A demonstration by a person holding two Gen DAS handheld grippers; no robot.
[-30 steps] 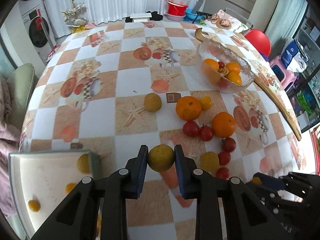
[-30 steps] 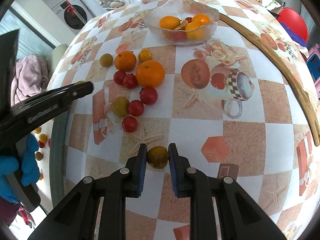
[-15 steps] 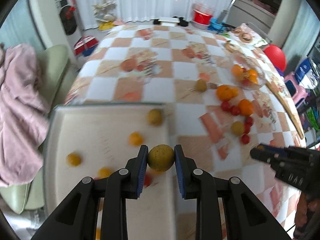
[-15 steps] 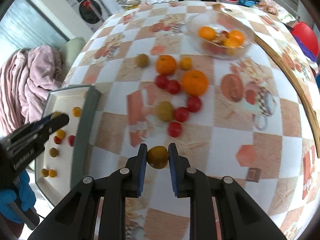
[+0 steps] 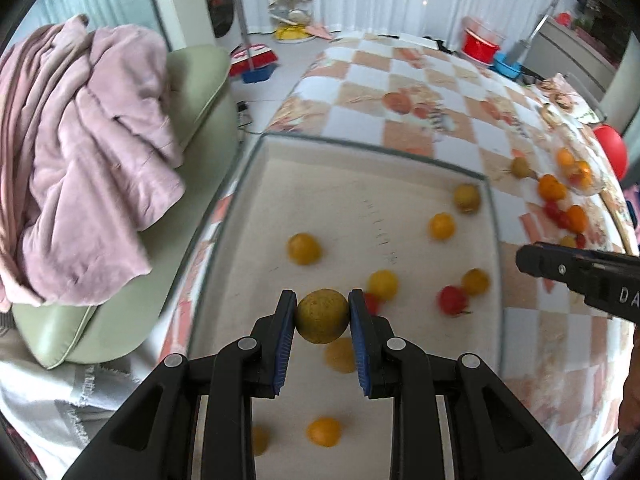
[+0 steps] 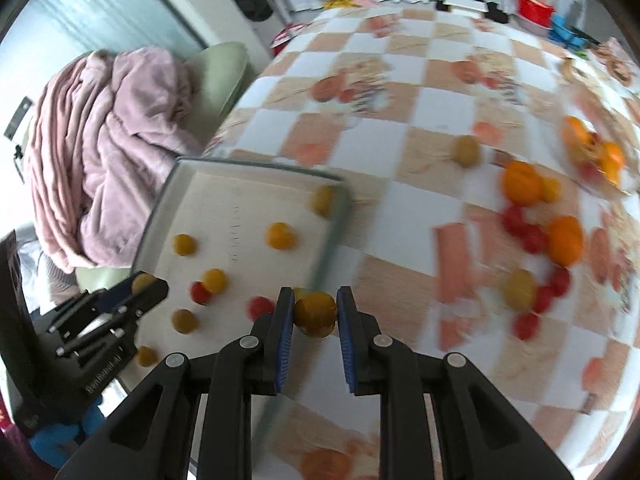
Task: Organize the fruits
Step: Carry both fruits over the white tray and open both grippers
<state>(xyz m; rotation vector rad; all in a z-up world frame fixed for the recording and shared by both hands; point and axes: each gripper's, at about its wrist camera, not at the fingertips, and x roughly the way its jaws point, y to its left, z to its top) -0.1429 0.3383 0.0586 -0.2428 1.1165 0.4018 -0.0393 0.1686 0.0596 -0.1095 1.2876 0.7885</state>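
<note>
My left gripper [image 5: 322,315] is shut on a yellow-green fruit [image 5: 322,316] and holds it above the white tray [image 5: 340,148], which has several small yellow and red fruits in it. My right gripper [image 6: 315,313] is shut on a small orange-yellow fruit [image 6: 316,312] over the tray's right rim [image 6: 332,232]. The right gripper also shows in the left wrist view [image 5: 576,268], and the left gripper in the right wrist view [image 6: 136,292]. Loose oranges [image 6: 564,240] and red tomatoes [image 6: 528,236] lie on the checkered tablecloth [image 6: 400,92].
A glass bowl with oranges [image 6: 600,152] stands at the far right of the table. A green chair [image 5: 192,92] with a pink blanket [image 5: 80,152] stands left of the tray. Buckets [image 5: 480,40] and a washing machine [image 5: 216,12] stand beyond the table.
Both grippers have swung left from the loose fruit to the tray, each still holding its fruit. The left one is now well over the tray, the right one at its rim.
</note>
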